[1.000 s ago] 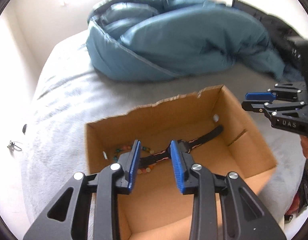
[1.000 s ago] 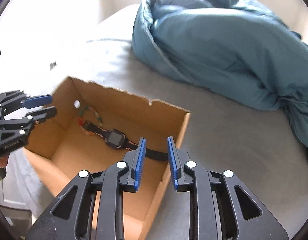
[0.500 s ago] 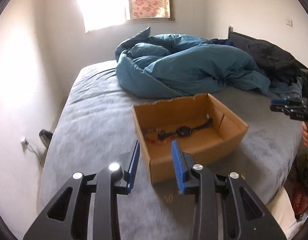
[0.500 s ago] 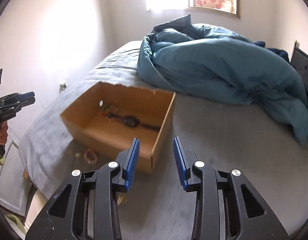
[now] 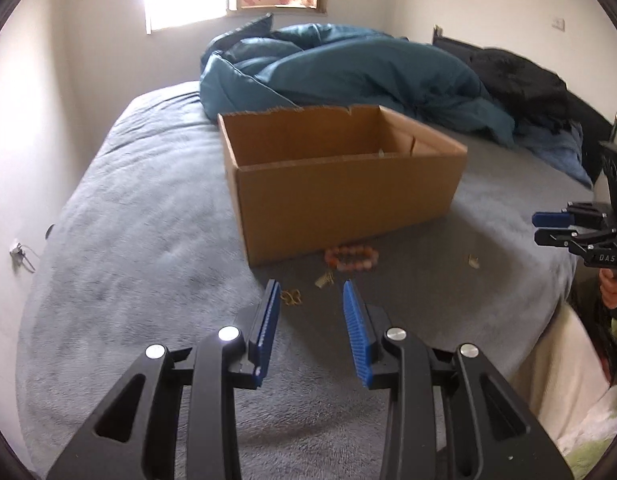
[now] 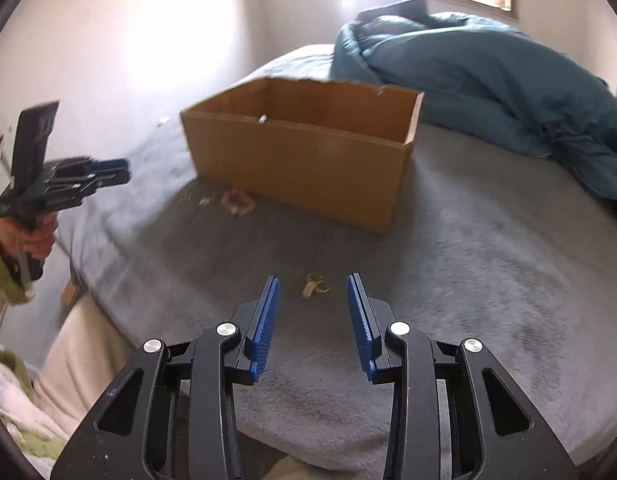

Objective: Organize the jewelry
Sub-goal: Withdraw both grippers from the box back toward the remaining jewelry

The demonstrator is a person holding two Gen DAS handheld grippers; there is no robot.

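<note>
a: where are we holding the claws?
b: we're holding the left claw (image 5: 310,308) low over the grey bed (image 5: 140,240), its blue pads spread and pinching nothing. a small gold piece (image 5: 292,297) is lying just ahead of them, another gold bit (image 5: 325,280) a little farther on

a: and the right claw (image 6: 312,304)?
b: we're keeping it spread too, empty, with a gold ring cluster (image 6: 314,285) sitting on the bed between its tips

a: the rest of the jewelry?
b: a beaded bracelet (image 5: 351,258) is lying just beside the near wall of the cardboard box (image 5: 340,200). a teal duvet (image 5: 348,68) is bunching up behind the box
</note>
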